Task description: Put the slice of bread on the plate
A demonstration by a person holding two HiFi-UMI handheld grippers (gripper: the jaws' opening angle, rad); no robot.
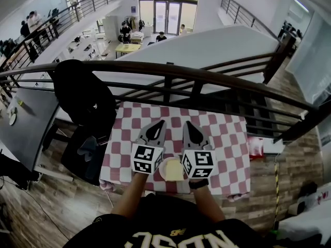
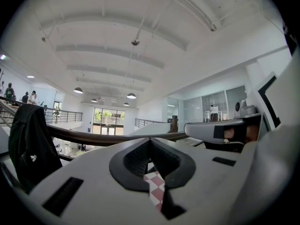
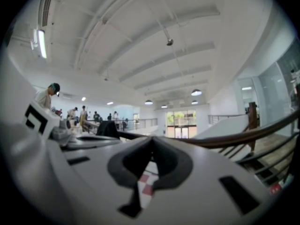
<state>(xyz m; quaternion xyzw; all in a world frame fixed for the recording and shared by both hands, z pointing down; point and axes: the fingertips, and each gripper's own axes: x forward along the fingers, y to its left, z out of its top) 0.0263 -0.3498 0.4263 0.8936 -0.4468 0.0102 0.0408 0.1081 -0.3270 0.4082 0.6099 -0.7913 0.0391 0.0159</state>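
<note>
**Two grippers closed and empty; bread slice on the plate**

1. Writing. We find little that can be read. White block letters run along the person's black shirt (image 1: 176, 239) at the bottom edge of the head view; they are upside down and cut off, so we do not read them. Each marker cube, left (image 1: 147, 159) and right (image 1: 198, 163), carries black-and-white square codes with no words on them.

2. Task item. We see the slice of bread (image 1: 175, 170) as a pale yellow, roughly square piece. It lies flat on a small round white plate (image 1: 163, 170). The plate sits on the red-and-white checked tablecloth (image 1: 227, 138), close to the table's near edge.

3. Position relative to the grippers. In the head view the plate lies between the two marker cubes, nearer the person than either pair of jaw tips. Neither gripper view shows the bread.

4. Gripper state. The left gripper (image 2: 150, 142) has its jaws pressed together with nothing between them; only checked cloth shows through the gap below the tips. The right gripper (image 3: 151, 142) reads the same: jaws together, nothing pinched. Both point level over the table toward the dark railing (image 1: 207, 76).
</note>
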